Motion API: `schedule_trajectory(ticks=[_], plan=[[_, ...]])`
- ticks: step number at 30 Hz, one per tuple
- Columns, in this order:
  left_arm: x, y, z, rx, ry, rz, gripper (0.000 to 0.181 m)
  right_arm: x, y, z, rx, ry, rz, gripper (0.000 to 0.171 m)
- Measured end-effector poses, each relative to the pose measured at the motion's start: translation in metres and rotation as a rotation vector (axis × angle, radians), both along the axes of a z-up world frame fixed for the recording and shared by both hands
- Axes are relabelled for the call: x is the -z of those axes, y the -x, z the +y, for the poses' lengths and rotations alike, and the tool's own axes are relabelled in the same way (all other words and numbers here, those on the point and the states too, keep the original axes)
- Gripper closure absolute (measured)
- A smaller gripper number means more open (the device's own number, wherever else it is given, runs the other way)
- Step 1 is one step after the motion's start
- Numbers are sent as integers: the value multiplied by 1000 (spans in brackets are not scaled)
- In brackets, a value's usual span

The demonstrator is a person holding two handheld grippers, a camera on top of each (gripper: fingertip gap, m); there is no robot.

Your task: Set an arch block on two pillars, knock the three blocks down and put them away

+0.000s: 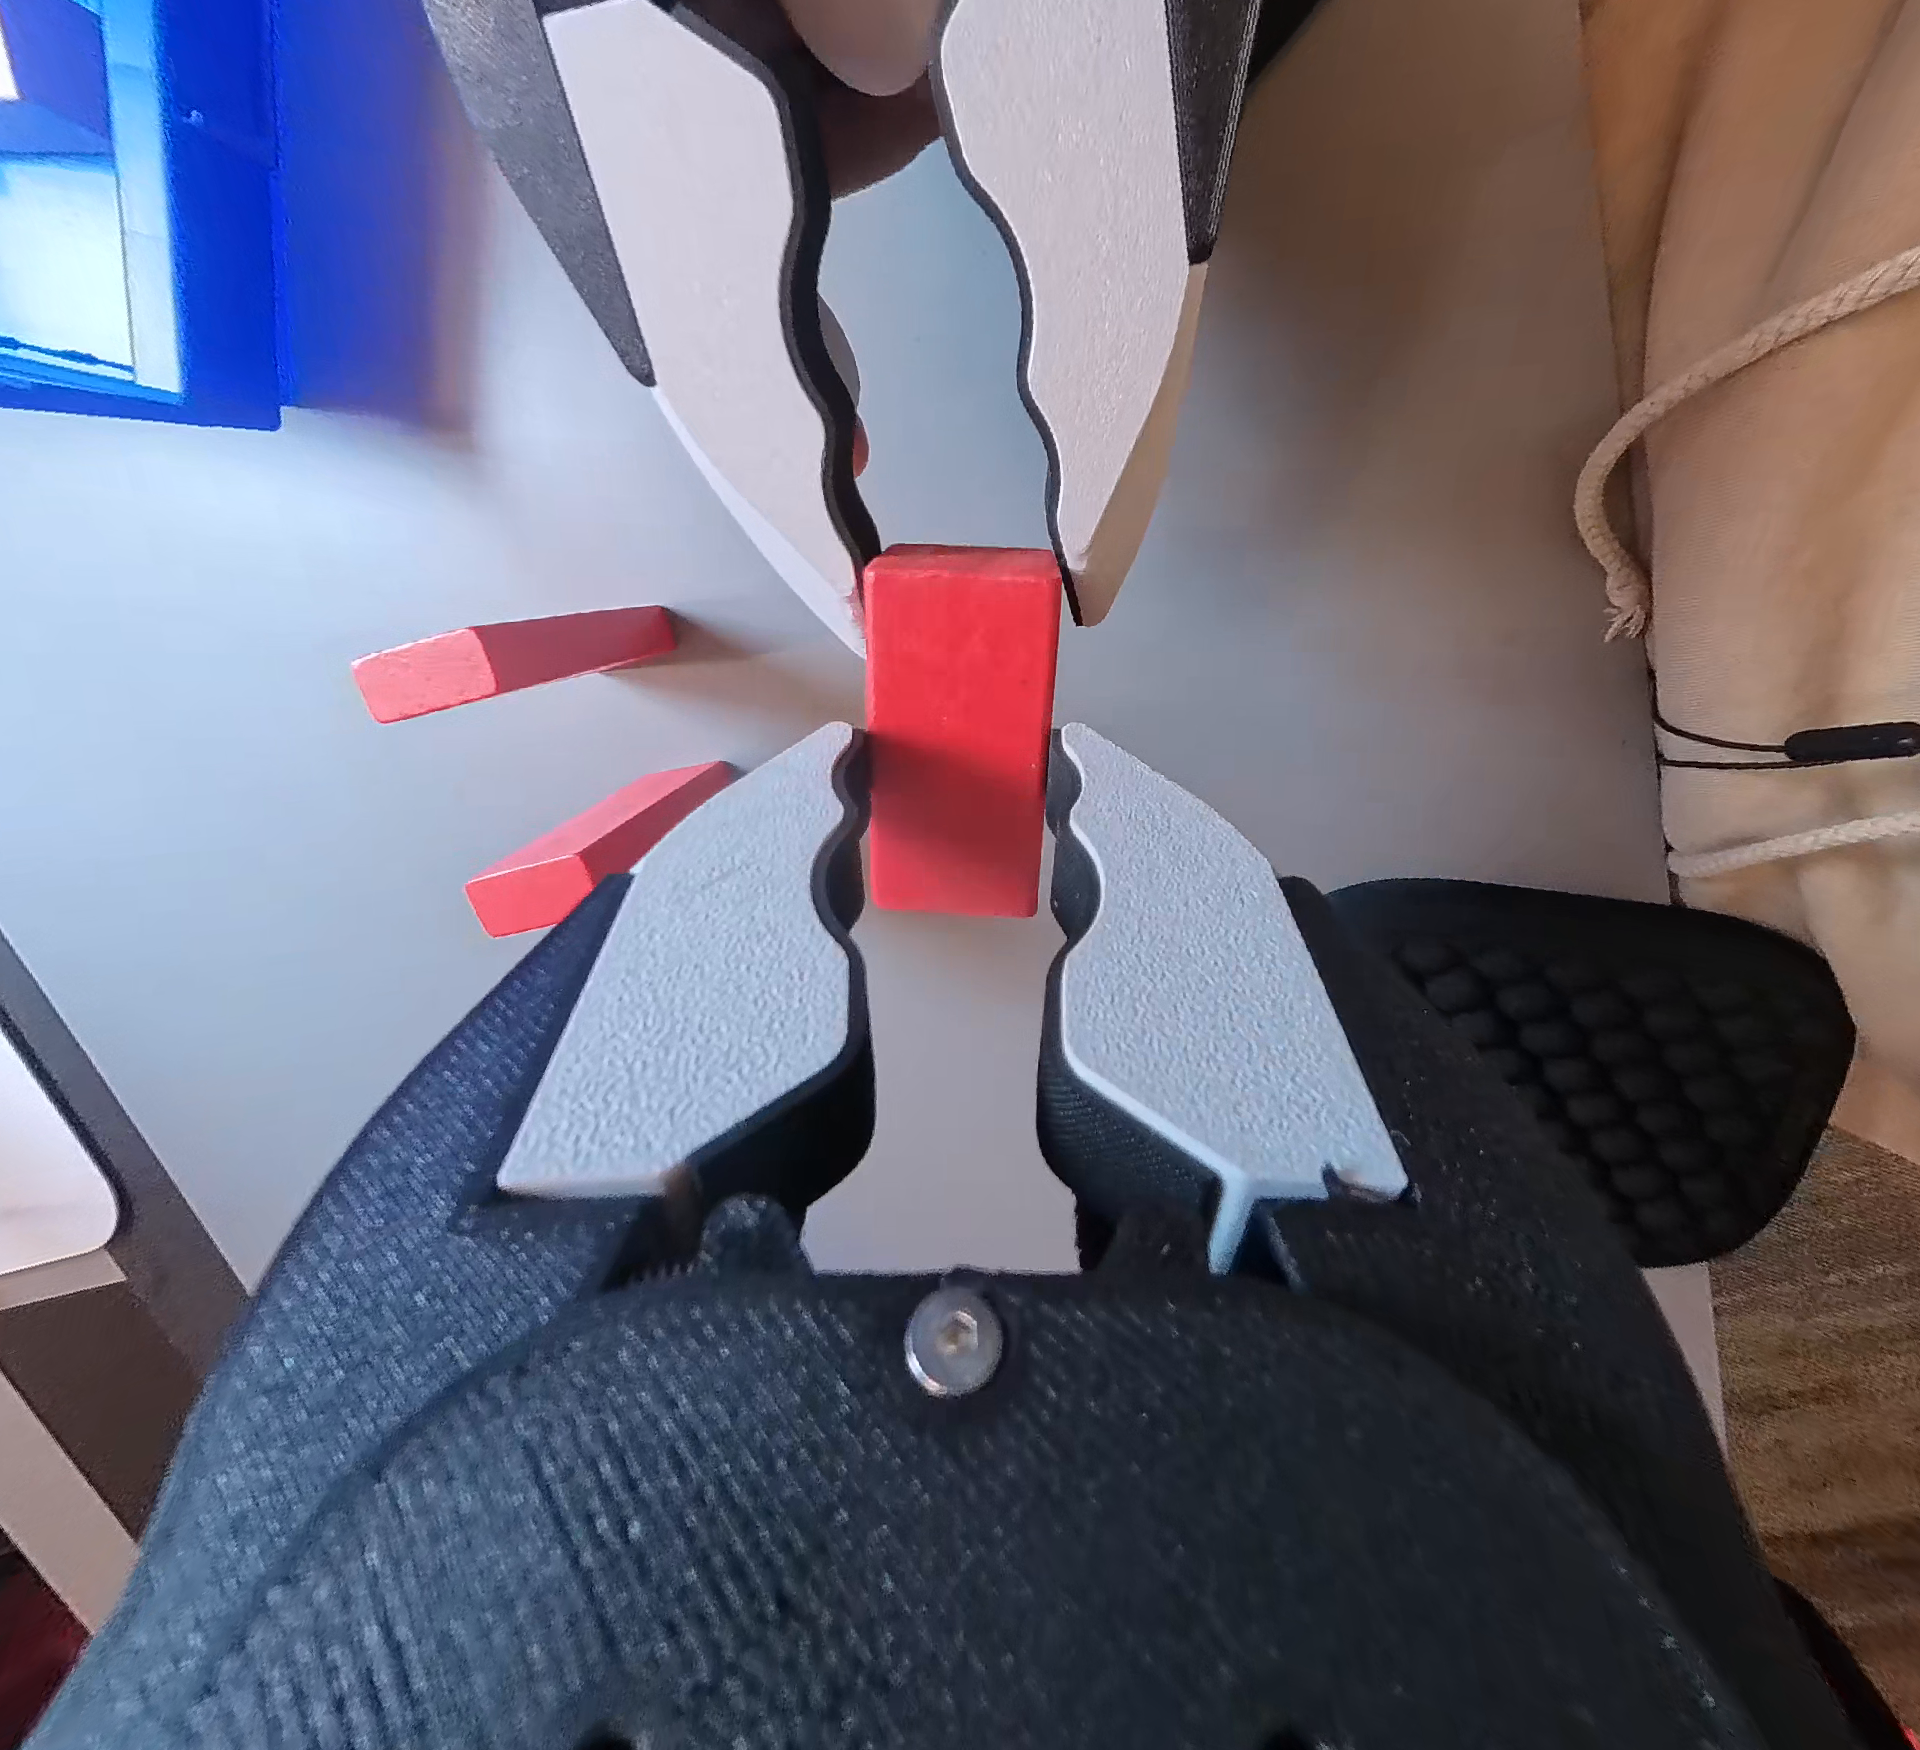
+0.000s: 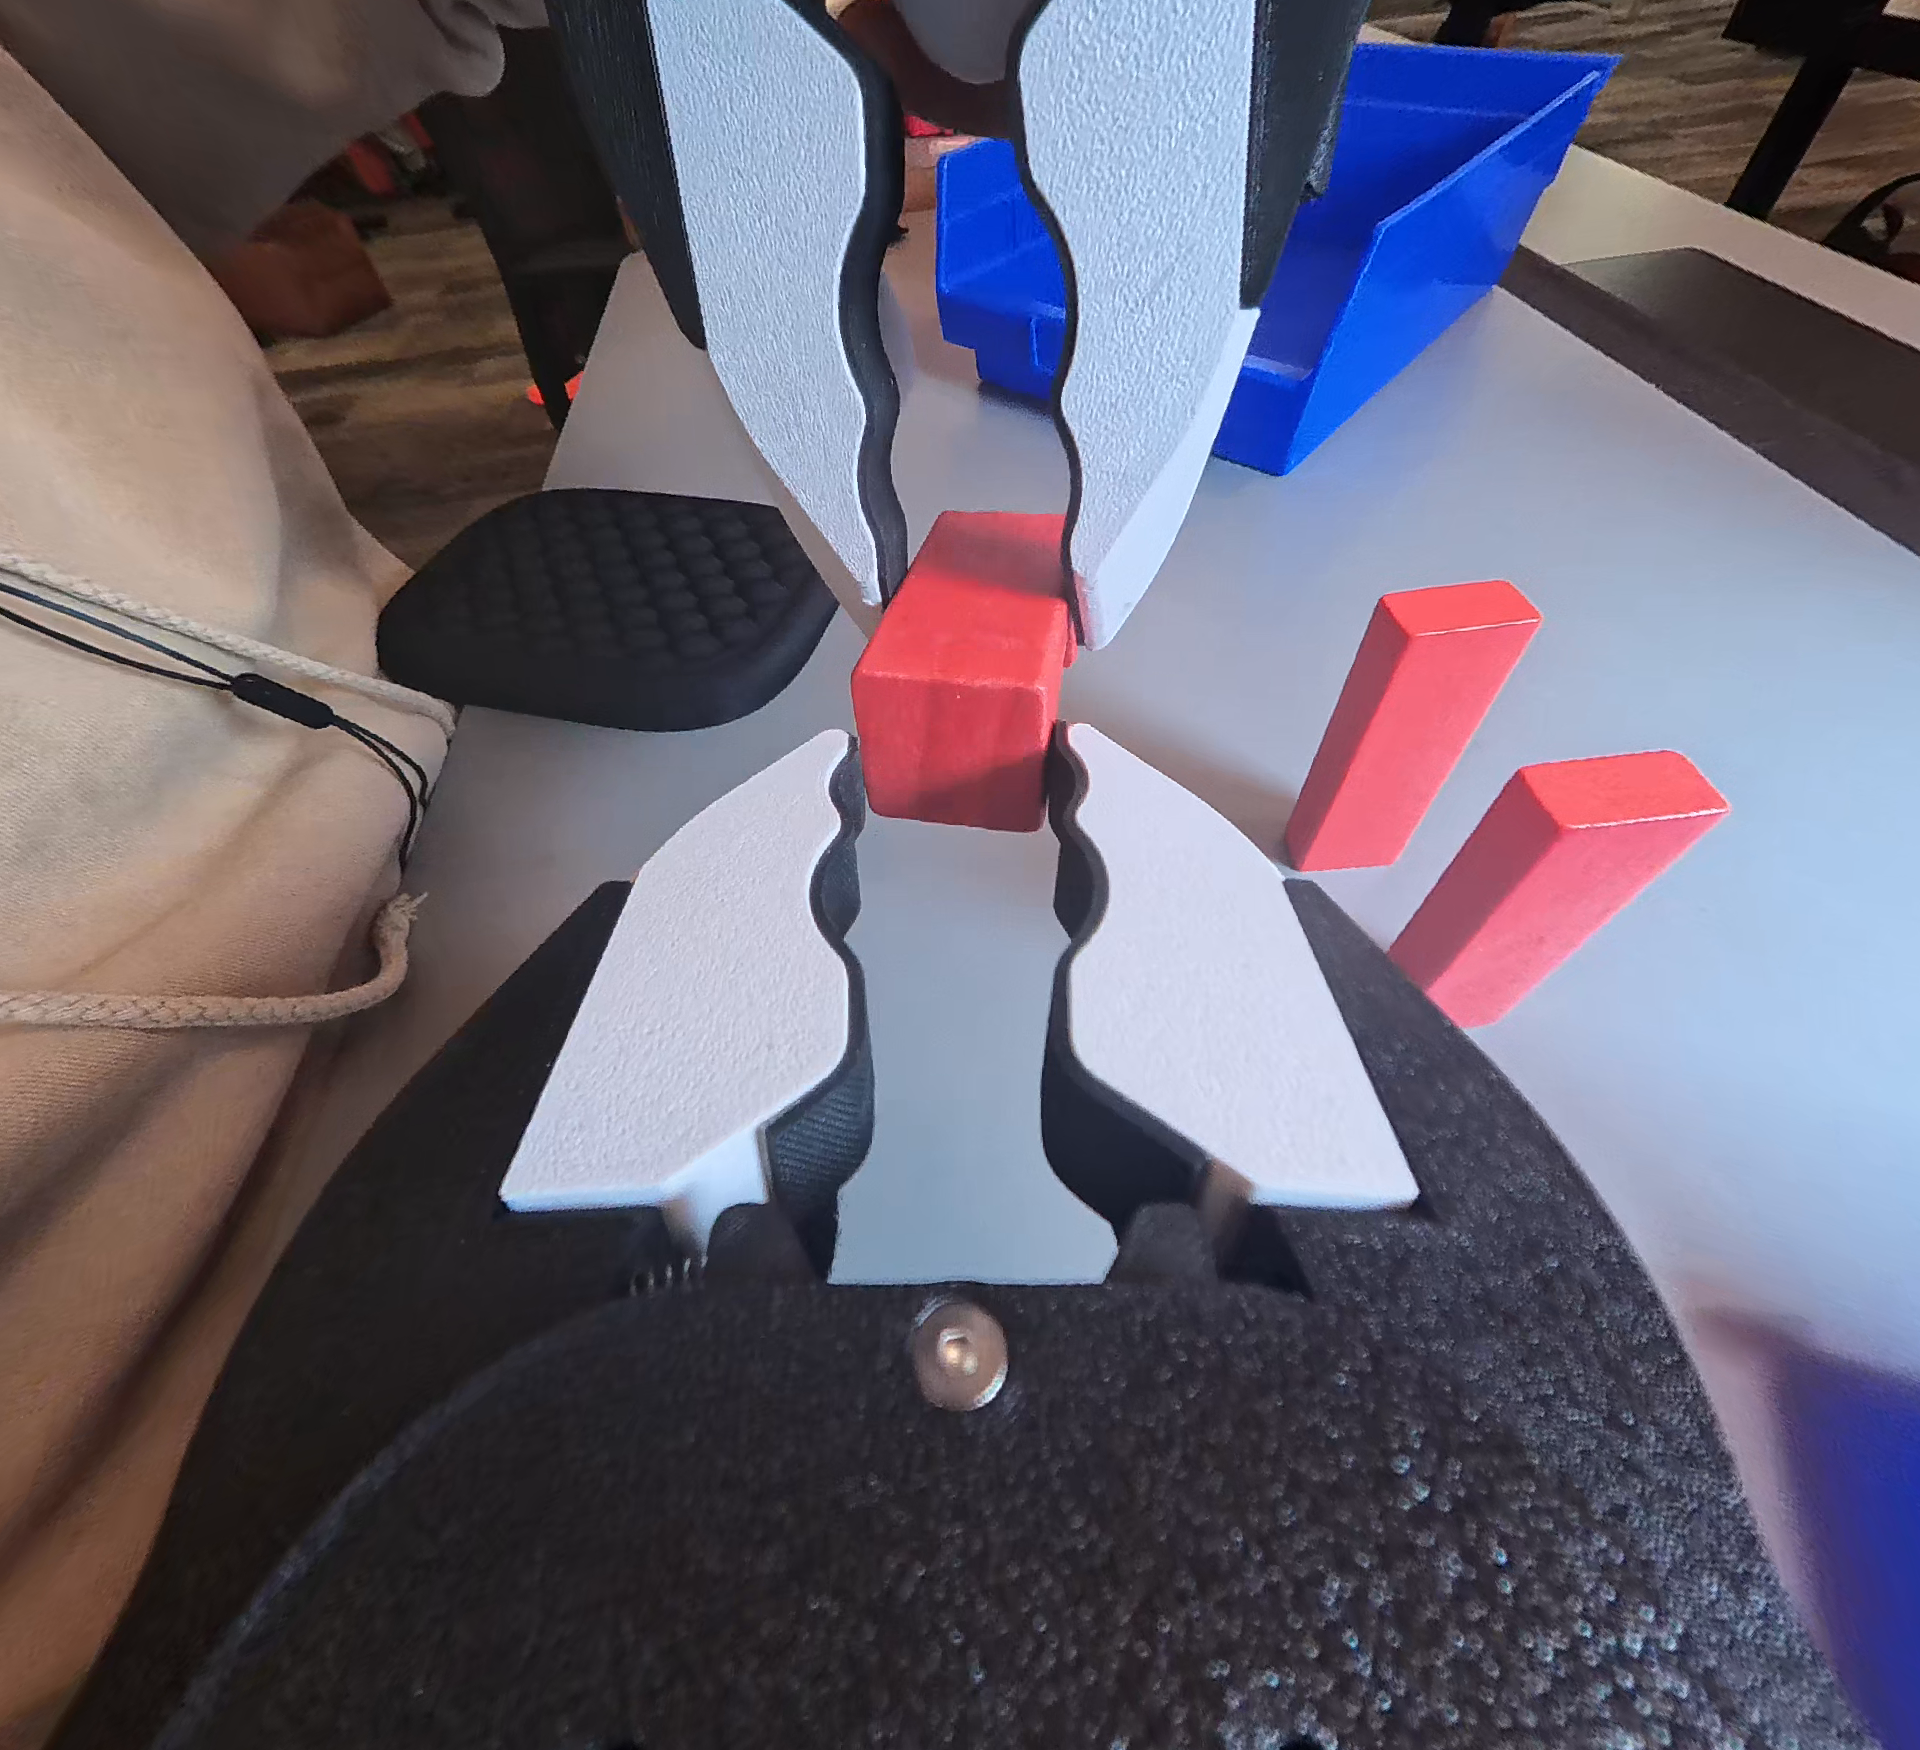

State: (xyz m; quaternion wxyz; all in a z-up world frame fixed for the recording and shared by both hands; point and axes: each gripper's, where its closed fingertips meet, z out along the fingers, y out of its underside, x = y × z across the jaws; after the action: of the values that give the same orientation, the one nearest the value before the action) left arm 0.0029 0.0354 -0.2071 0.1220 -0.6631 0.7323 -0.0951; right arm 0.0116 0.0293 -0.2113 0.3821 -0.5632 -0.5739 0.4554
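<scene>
A red arch block (image 1: 961,692) is held between both grippers, which face each other from opposite ends. My left gripper (image 1: 956,750) is shut on its near end in the left wrist view. My right gripper (image 2: 956,744) is shut on the same arch block (image 2: 951,713) in the right wrist view. The right gripper (image 1: 971,594) shows at the top of the left wrist view, the left gripper (image 2: 982,609) at the top of the right wrist view. Two red pillars (image 2: 1403,724) (image 2: 1558,879) stand upright side by side on the white table (image 2: 1507,505). They also show in the left wrist view (image 1: 509,661) (image 1: 592,848). I cannot tell whether the arch block touches the table.
A blue bin (image 2: 1403,246) stands on the table beyond the pillars; it also shows in the left wrist view (image 1: 208,142). A black chair armrest (image 2: 613,609) lies past the table edge. A person in a beige hoodie (image 2: 156,661) sits at that edge. Only a small space, under 4 cm, lies between the two pairs of fingers.
</scene>
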Motion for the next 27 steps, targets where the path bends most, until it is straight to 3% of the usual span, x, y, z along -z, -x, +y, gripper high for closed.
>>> schedule_trajectory(ticks=[27], plan=[[-1,0,9,-168,100,30,149,-1,-5,17,67,14,6,139]])
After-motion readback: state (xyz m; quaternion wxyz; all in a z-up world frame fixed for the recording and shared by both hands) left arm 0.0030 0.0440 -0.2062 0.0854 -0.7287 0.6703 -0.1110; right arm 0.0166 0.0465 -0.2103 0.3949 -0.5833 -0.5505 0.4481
